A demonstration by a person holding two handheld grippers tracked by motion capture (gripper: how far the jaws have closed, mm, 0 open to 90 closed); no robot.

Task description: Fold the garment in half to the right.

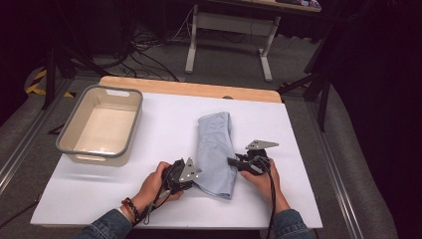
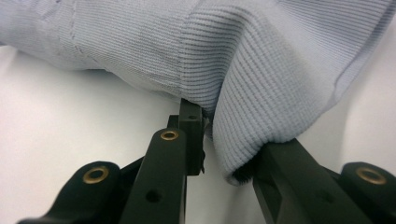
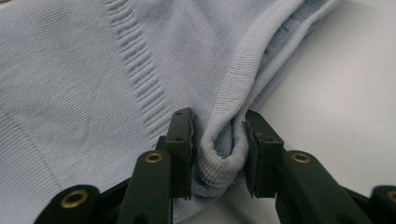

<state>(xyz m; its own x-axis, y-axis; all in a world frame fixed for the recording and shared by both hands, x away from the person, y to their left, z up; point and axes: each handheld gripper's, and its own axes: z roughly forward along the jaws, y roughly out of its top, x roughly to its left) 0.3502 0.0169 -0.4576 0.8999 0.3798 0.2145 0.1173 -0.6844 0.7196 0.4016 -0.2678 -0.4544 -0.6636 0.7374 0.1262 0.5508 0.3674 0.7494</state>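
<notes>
A folded pale blue garment point(image 1: 215, 152) lies lengthwise near the middle of the white table point(image 1: 149, 129), gripped at its near end from both sides. The left gripper point(image 1: 195, 177) meets the cloth's left edge; in the left gripper view its jaws pinch a fold of ribbed fabric point(image 2: 243, 135), the right jaw largely buried under the cloth. The right gripper point(image 1: 233, 162) takes the opposite edge, and in the right gripper view its jaws squeeze a rolled hem point(image 3: 219, 154) between them. From above, the jaw tips of both tools are too small and dark to make out, and grey plates cover part of each. The person's left hand point(image 1: 152, 186) and right hand point(image 1: 263, 181) enter from the bottom edge, sleeves cut off by the frame. A grey-rimmed tub point(image 1: 69, 130) stands well apart at the table's far left. The room beyond is dim.
</notes>
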